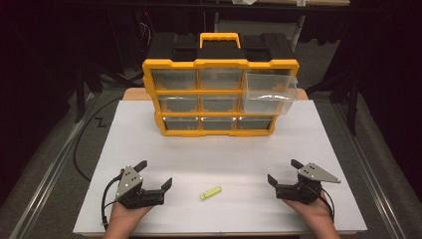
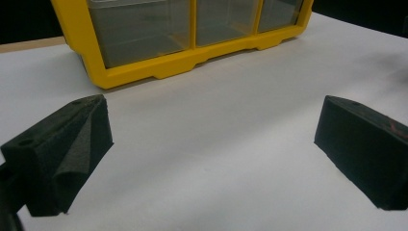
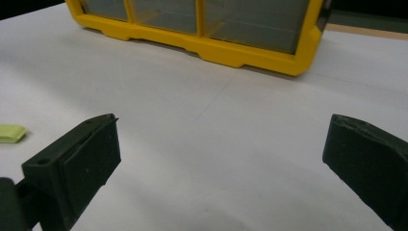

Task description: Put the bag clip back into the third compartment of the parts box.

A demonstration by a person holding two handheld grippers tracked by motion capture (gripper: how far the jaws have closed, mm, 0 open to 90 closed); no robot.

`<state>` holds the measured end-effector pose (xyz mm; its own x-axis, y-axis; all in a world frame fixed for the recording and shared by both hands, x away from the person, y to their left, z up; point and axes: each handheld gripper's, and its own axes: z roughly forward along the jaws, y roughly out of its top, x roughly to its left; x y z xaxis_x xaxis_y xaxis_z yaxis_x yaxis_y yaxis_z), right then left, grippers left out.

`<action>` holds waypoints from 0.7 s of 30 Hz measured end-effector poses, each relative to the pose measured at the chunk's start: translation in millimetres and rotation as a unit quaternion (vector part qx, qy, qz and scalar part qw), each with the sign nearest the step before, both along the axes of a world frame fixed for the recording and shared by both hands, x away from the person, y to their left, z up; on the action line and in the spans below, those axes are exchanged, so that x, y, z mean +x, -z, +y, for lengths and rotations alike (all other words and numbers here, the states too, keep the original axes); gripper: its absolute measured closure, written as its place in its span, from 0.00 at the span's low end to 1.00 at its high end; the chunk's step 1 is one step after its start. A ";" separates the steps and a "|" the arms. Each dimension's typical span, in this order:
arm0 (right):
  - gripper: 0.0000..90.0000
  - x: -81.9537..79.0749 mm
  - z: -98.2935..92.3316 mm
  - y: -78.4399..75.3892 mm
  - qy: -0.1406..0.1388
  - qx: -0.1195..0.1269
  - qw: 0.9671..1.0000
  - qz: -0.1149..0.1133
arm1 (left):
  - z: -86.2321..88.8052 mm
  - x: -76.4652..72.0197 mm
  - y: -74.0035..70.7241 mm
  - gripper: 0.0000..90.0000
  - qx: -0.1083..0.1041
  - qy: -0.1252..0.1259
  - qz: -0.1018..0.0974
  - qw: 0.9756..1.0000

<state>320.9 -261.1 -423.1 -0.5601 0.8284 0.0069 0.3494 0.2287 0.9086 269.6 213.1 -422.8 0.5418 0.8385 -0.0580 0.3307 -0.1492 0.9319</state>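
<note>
A yellow and black organizer [image 1: 220,94] with clear drawers stands upright at the back of the white table [image 1: 149,149]; its top-right drawer [image 1: 268,90] is pulled out. A small yellow-green piece [image 1: 211,192] lies flat near the front edge, between the two hands. My left gripper [image 1: 156,173] rests at the front left, open and empty, to the left of the piece. My right gripper [image 1: 283,172] rests at the front right, open and empty. The organizer's bottom row [image 2: 192,29] fills the top of the left gripper view. The piece [image 3: 11,133] sits at the left edge of the right gripper view.
The white surface [image 2: 216,125] stretches bare between the grippers and the organizer [image 3: 216,33]. Dark floor, cables and chair legs surround the table. A strip of wooden tabletop [image 1: 134,93] shows behind the white sheet.
</note>
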 end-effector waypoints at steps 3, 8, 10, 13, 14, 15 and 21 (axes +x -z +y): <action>0.00 0.0 10.0 -0.4 -0.011 -0.005 1.000 0.006 | 0.1 0.1 -0.1 0.01 -0.001 0.000 -0.001 1.000; 0.00 1.7 26.4 -1.4 -0.027 -0.013 0.999 0.012 | -0.3 0.2 0.2 0.01 0.002 0.001 -0.001 1.000; 0.00 4.4 34.9 -1.1 -0.035 -0.017 0.999 0.014 | -0.6 0.2 0.4 0.01 0.004 0.001 -0.002 1.000; 0.00 8.4 46.9 -1.4 -0.045 -0.022 0.999 0.020 | -0.8 0.3 0.6 0.01 0.004 0.000 -0.002 1.000; 0.00 9.3 50.3 -1.2 -0.048 -0.023 0.998 0.022 | -0.8 0.3 0.6 0.01 0.005 -0.001 -0.002 1.000; 0.00 10.4 54.9 -1.1 -0.053 -0.025 0.998 0.024 | -0.9 0.4 0.7 0.01 0.005 -0.001 -0.002 1.000; 0.02 16.2 83.6 1.6 -0.082 -0.040 0.995 0.037 | -0.4 0.6 0.7 0.01 0.006 -0.003 -0.003 1.000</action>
<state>337.1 -177.6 -424.7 -0.6890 0.7247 -0.0103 0.3658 0.3599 0.8583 270.3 212.7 -423.5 0.5362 0.8429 -0.0451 0.3267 -0.1580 0.9318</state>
